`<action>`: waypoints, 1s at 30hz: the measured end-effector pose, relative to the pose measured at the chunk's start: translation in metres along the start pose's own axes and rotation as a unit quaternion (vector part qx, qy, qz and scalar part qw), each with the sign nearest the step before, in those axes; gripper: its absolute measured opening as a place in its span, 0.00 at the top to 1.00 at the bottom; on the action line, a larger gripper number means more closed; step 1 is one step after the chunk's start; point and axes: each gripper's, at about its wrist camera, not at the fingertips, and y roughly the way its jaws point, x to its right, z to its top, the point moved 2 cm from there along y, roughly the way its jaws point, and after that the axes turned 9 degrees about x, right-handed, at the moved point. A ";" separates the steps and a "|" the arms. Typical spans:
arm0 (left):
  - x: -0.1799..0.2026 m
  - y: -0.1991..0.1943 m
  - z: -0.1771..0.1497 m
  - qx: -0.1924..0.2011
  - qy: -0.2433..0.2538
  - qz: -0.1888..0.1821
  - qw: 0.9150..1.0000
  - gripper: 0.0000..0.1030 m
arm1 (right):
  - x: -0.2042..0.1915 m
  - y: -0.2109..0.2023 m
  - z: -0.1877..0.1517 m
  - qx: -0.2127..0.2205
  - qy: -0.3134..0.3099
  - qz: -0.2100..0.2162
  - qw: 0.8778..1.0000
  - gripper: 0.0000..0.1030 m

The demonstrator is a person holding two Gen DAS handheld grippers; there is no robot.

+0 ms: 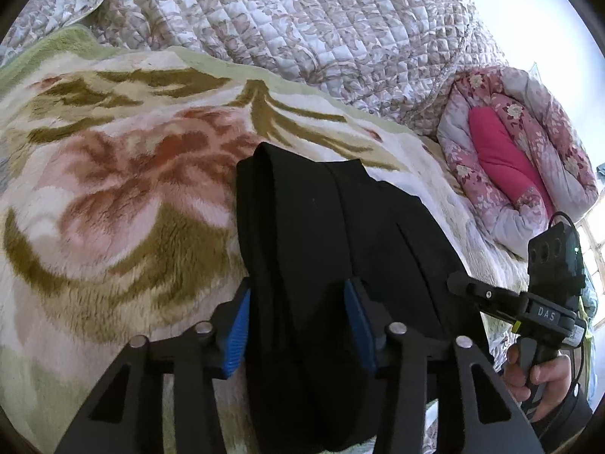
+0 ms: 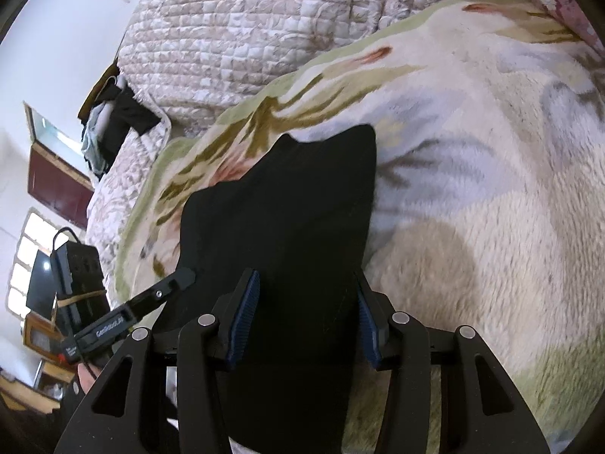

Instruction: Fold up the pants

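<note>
The black pants [image 1: 325,227] lie folded into a narrow bundle on the floral fleece blanket [image 1: 113,196]. My left gripper [image 1: 300,321] straddles the near end of the bundle, its blue pads [image 1: 237,335] on either side of the cloth with a wide gap. In the right wrist view the pants [image 2: 298,227] run away from me over the blanket [image 2: 472,196]. My right gripper [image 2: 306,321] also straddles the cloth, its jaws wide apart. Each gripper shows in the other's view, the right one [image 1: 459,283] and the left one [image 2: 185,276] beside the pants.
A quilted floral bedspread [image 1: 302,19] covers the far side of the bed. A rolled pink floral quilt [image 1: 522,159] lies at the right. Dark clothes [image 2: 117,121] are heaped at the bed's far left. Wooden furniture and a window [image 2: 22,257] stand beyond.
</note>
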 end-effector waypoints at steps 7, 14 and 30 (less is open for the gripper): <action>0.010 0.001 0.001 0.009 0.024 0.018 1.000 0.62 | 0.003 0.010 0.004 0.003 -0.008 -0.019 1.000 0.69; 0.021 -0.002 0.005 0.019 0.050 0.025 0.998 0.70 | -0.010 0.008 0.005 0.013 -0.046 -0.037 0.998 0.81; 0.047 -0.020 0.031 0.045 0.097 0.014 0.994 0.78 | -0.060 -0.015 0.030 0.049 -0.096 -0.006 0.994 0.84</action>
